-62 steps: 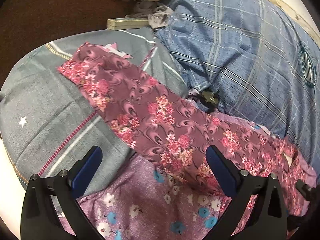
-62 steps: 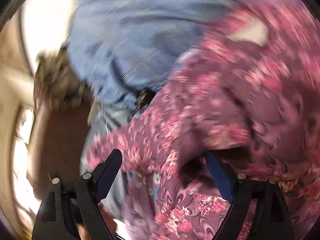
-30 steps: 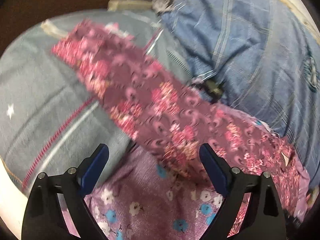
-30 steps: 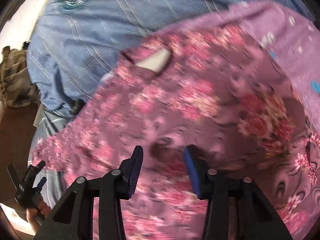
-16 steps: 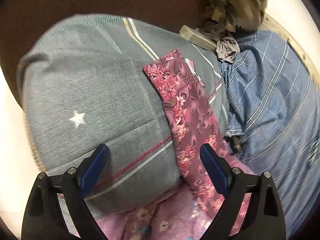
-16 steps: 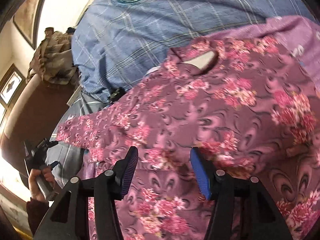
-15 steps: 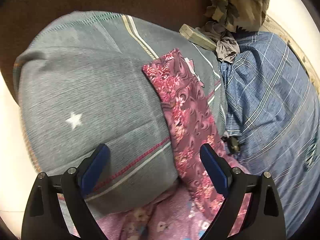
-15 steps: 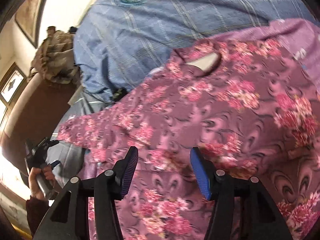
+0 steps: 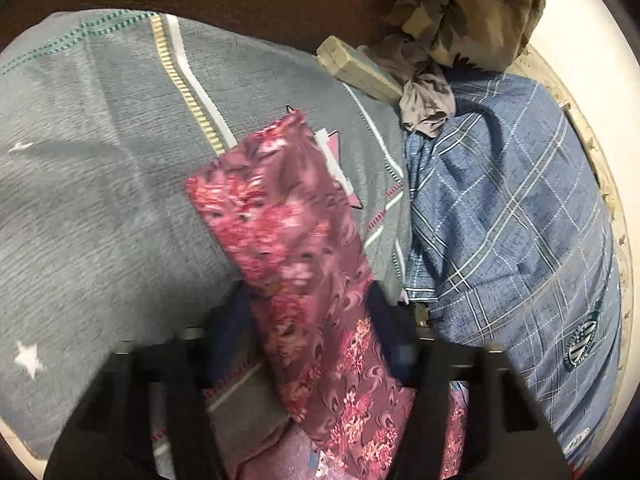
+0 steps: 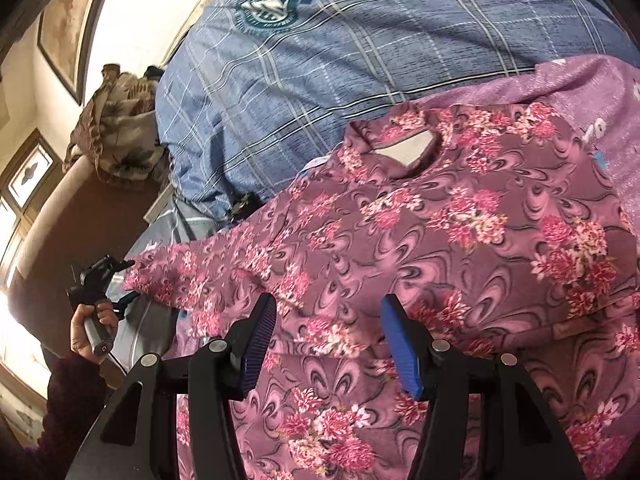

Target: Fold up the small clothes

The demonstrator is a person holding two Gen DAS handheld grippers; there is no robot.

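A small maroon top with pink flowers [image 10: 440,232] lies spread on a pile of clothes, neck hole up. Its long sleeve [image 9: 288,240] reaches over a grey pillow [image 9: 100,200]. My left gripper [image 9: 308,320] has the sleeve lying between its blurred fingers, jaws narrowed around it; whether they pinch it is unclear. It also shows from outside in the right wrist view [image 10: 100,276], at the sleeve's end. My right gripper [image 10: 328,332] is open and empty just above the top's body.
A blue checked cloth [image 9: 500,220] lies to the right of the sleeve and behind the top [image 10: 320,80]. A lilac flowered garment [image 10: 580,88] lies under the top. A crumpled camouflage cloth [image 9: 472,12] and a flat box [image 9: 360,68] sit at the back.
My left gripper has moved forward onto the sleeve and its jaws have narrowed around it. My right gripper, nearly shut a second ago, has opened wider and stays over the top's body.
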